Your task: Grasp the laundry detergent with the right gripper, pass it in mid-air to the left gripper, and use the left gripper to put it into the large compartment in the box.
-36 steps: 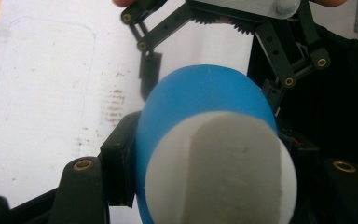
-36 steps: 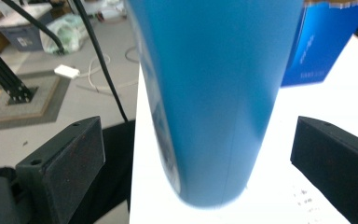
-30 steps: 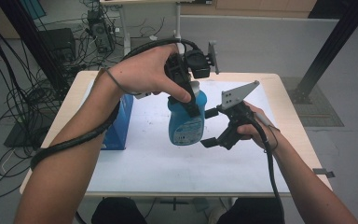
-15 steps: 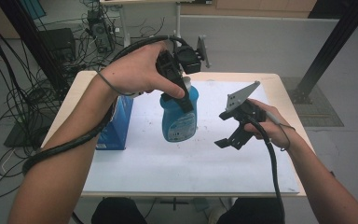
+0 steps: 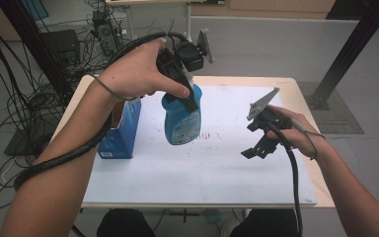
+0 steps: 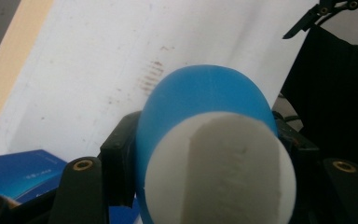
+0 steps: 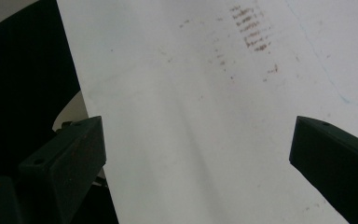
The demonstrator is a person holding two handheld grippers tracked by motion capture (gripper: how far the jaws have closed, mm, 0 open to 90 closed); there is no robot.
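Observation:
A blue spray-type bottle [image 5: 181, 122] hangs above the white table sheet [image 5: 217, 177], held by its neck in my left gripper [image 5: 189, 98], which is shut on it. In the left gripper view the bottle's white top and blue body [image 6: 205, 98] fill the space between the jaws of the left gripper [image 6: 205, 158]. My right gripper [image 5: 256, 149] hovers to the bottle's right, apart from it and tilted down at the sheet. In the right gripper view the right gripper [image 7: 198, 158] stands wide open with nothing between its jaws.
A blue carton [image 5: 123, 129] stands on the table's left side, just left of the bottle, and shows again as the blue carton [image 6: 21, 173]. Brown smudges [image 5: 210, 134] mark the sheet's middle. Cables and equipment lie on the floor beyond the far left edge.
The left gripper has carried the bottle up and to the left. The right gripper, close against the bottle a second ago, has drawn away to the right.

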